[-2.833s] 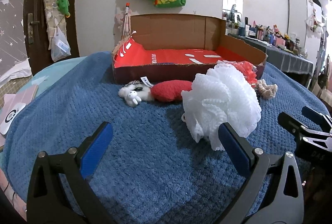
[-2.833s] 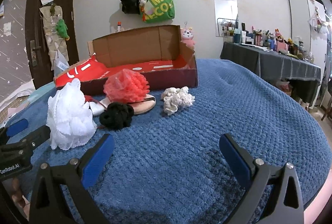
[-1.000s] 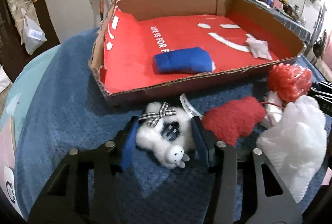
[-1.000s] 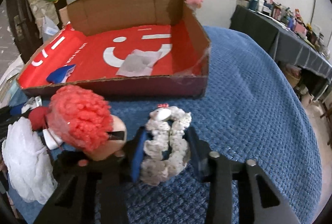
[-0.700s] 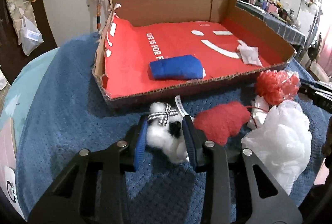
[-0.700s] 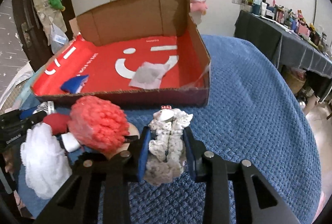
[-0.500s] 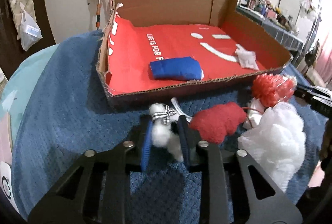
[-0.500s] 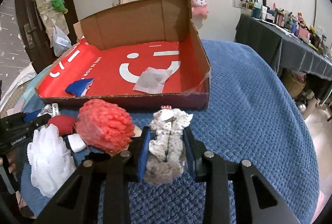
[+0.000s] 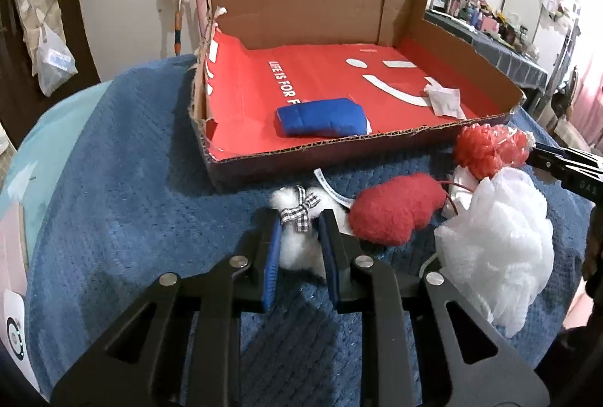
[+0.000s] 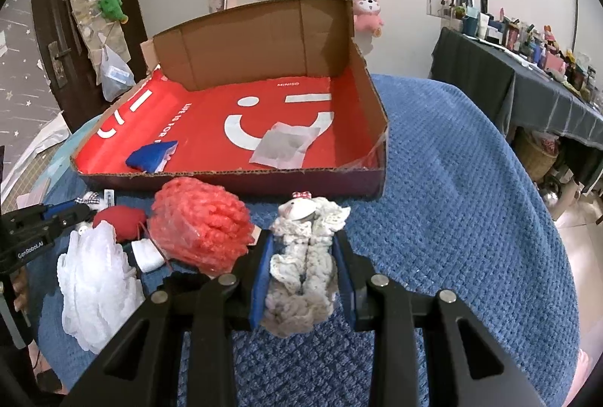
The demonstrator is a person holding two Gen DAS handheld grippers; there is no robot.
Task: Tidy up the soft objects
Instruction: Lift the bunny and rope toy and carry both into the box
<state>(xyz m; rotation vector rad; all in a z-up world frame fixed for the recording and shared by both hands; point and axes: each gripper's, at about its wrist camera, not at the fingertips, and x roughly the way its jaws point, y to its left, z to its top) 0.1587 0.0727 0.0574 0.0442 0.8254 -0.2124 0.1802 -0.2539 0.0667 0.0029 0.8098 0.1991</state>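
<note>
My left gripper [image 9: 299, 222] is shut on a small white plush toy [image 9: 297, 248] with a checked bow, held just above the blue blanket in front of the cardboard box [image 9: 241, 166]. My right gripper [image 10: 303, 237] is shut on a cream crocheted plush [image 10: 301, 256], also in front of the box [image 10: 264, 181]. The box has a red lining and holds a blue folded cloth [image 9: 320, 117]. A red fuzzy heart [image 9: 392, 211], a red mesh pouf [image 10: 199, 226] and a white mesh pouf [image 9: 497, 248] lie on the blanket between the grippers.
A white paper scrap [image 10: 282, 145] lies in the box's right part. The blue blanket [image 10: 452, 181] covers a round surface that drops off at the right. A dark table with clutter [image 10: 527, 75] stands far right. Bags hang on the wall behind.
Both grippers closed on their plush toys and have lifted them slightly and drawn back from the box. The white plush is now squeezed narrower between the left fingers.
</note>
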